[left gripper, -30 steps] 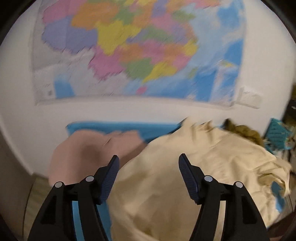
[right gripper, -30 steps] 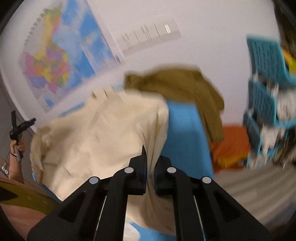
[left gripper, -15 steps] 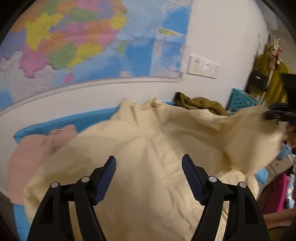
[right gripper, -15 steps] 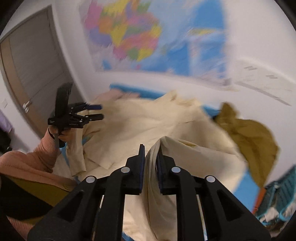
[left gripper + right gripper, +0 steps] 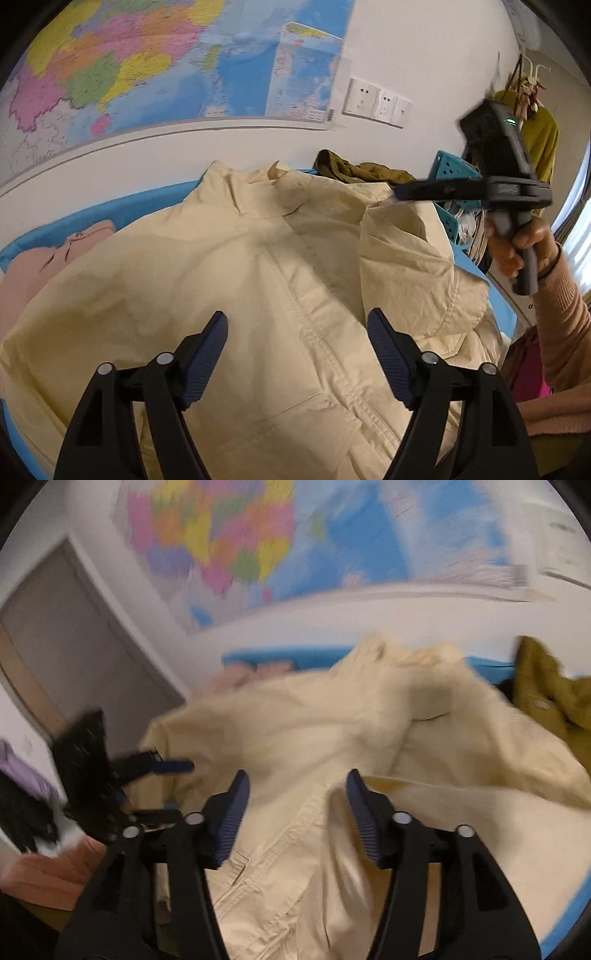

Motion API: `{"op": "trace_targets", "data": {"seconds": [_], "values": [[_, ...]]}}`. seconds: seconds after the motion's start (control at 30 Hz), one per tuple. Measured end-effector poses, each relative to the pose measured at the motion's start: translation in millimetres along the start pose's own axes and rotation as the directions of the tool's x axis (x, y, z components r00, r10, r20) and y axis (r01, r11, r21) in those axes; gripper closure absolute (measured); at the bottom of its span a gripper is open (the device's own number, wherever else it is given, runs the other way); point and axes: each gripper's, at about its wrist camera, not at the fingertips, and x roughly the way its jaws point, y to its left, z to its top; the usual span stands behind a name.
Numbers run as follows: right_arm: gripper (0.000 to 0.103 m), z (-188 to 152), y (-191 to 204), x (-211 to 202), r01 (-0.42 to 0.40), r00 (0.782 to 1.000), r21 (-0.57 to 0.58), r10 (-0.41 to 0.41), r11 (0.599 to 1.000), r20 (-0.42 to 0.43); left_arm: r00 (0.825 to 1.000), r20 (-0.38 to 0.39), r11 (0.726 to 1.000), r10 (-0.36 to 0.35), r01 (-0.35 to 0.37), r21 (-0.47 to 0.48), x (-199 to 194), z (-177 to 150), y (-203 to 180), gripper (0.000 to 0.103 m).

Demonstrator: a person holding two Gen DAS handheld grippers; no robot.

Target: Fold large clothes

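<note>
Here both grippers' fingers [image 5: 388, 354] gape wide, empty, above the cream jacket [image 5: 258, 295].

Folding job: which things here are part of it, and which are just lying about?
In the job: cream jacket, left gripper, right gripper, both open.
Lying about: olive garment, pink garment, wall map, blue basket.

Right gripper [image 5: 297, 794]: hovering over the fabric, jaws spread wide, nothing between them.
Cream jacket [image 5: 332, 731]: lying spread over the blue surface [image 5: 258, 655].
Left gripper [image 5: 162, 768]: showing at the left edge, blurred.
Olive garment [image 5: 546, 698]: lying just beside the jacket, far right.
</note>
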Motion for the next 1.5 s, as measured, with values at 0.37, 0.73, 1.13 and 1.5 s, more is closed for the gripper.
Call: {"op": "trace_targets", "data": {"seconds": [0.37,0.73,1.13,1.5], "values": [[0.080,-102.5,-21.3,-12.9,-0.104,0.986,0.091,0.115,0.990,-0.119,0.994,-0.063,0.995,-0.091,0.092,0.022,41.2,5.9,-17.6,0.025],[0.074,-15.4,20.4,92.8,-0.203,0.976,0.076,0.208,0.976,-0.058,0.994,0.025,0.990,-0.103,0.105,-0.092,2.2,-1.5,12.6,0.016],[0.035,-18.0,-44.8,-18.1,0.143,0.976,0.083,-0.154,0.986,0.153,0.983,-0.158,0.994,0.095,-0.101,-0.028,50.2,-0.8,22.5,0.008],[0.027,-53.3,-180.0,-57.9,0.342,0.918,0.341,-0.388,0.876,0.077,0.936,-0.344,0.987,0.080,-0.123,-0.104,101.6,0.0,50.9,0.013]]}}
